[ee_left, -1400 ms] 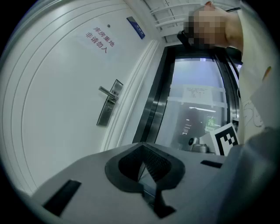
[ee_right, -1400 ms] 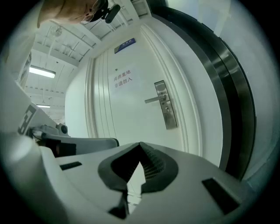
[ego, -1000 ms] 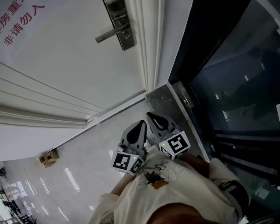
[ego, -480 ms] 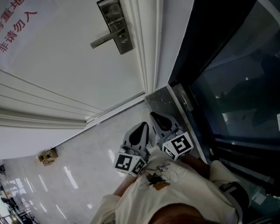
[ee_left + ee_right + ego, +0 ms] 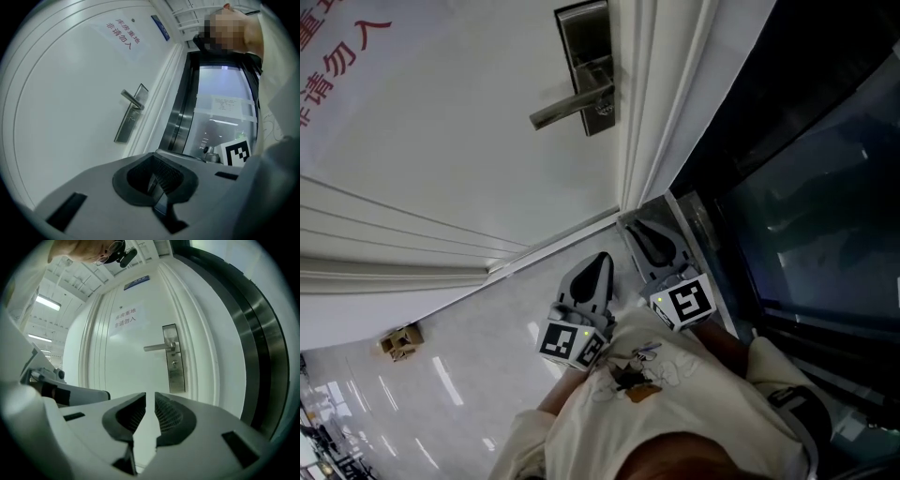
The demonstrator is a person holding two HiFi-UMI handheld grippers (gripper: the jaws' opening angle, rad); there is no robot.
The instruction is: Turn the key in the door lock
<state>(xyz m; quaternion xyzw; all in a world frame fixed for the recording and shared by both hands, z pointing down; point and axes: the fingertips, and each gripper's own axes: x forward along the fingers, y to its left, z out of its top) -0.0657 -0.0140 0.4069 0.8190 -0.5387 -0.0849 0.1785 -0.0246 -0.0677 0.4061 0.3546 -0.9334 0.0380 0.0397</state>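
While the left hand-held gripper (image 5: 153, 164) is clenched empty, the right hand-held gripper (image 5: 150, 398) seems barely parted.

Door (image 5: 469, 141): plain white.
Lock plate (image 5: 587, 66): brushed silver.
Lettering (image 5: 342, 64), upper left: red.
Left gripper (image 5: 602, 259): grey, black-and-white squared cube.
Floor (image 5: 487, 375): glossy pale grey.

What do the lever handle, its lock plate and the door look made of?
Lever handle and lock plate: likely brushed metal, grey with a dull sheen. Door: smooth white surface, probably painted or laminated; the core cannot be told.
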